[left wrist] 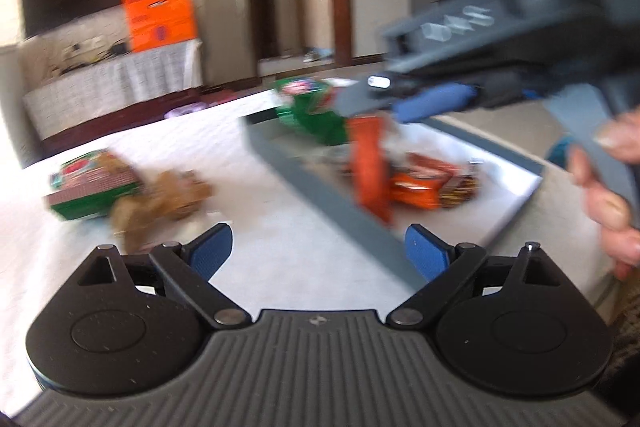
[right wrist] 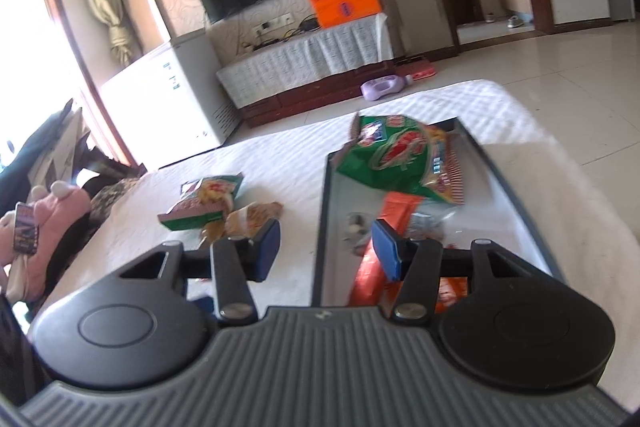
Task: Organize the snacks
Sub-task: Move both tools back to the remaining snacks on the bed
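hovering with their blue pads spread and nothing between them, the left tongs (left wrist: 318, 251) hang above the white-covered desk (left wrist: 260, 239), just beside the near corner of a shallow grey tray (left wrist: 320, 183). the right tongs (right wrist: 326, 251) stand partly open and empty too, straddling the tray's left wall, with an orange packet (right wrist: 370, 267) lying directly under one pad.

inside the tray rest a large green snack bag (right wrist: 396, 157) at the far end and several orange wrappers nearer the person's hand (left wrist: 608, 195). two items remain outside on the desk: a smaller green bag (right wrist: 200, 205) and a tan packet (right wrist: 252, 217) touching it.

these look like light, crinkly foil pouches, soft and probably slippery; a pinch on a sealed edge or corner seems the safer hold, since squeezing the puffed middle could crush the contents or let the bag slide out.

the left wrist view, blurred, alone shows the right tool from outside, with the orange packet just below its tips, whether held cannot be told. the right wrist view alone shows a pink soft toy (right wrist: 52, 211) at the desk's left edge and a sharper look at the loose snacks.
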A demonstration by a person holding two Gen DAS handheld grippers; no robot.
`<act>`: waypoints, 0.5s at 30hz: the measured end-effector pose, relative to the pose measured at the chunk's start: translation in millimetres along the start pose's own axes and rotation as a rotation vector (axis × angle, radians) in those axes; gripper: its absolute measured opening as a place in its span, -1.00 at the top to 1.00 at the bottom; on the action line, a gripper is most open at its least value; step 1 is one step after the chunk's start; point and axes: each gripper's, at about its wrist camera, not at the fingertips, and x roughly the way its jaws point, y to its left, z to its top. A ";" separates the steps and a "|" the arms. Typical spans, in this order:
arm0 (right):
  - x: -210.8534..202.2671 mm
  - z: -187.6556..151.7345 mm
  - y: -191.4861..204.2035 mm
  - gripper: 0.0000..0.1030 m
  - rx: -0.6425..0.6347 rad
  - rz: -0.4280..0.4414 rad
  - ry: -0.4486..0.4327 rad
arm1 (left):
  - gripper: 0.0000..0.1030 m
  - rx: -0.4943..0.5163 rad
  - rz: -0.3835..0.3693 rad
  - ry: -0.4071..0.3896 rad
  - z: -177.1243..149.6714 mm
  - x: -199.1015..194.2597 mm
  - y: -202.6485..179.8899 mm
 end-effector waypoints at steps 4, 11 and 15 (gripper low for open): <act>14.6 -3.7 17.2 -0.06 -0.057 0.026 0.041 | -0.85 -0.040 0.121 0.014 9.2 2.4 42.8; 48.7 -14.2 54.2 -0.06 -0.262 0.023 0.143 | -0.85 -0.043 0.155 0.028 16.7 16.6 114.6; 62.7 -18.3 63.7 -0.07 -0.359 0.003 0.183 | -0.85 -0.038 0.114 0.051 9.9 36.8 131.6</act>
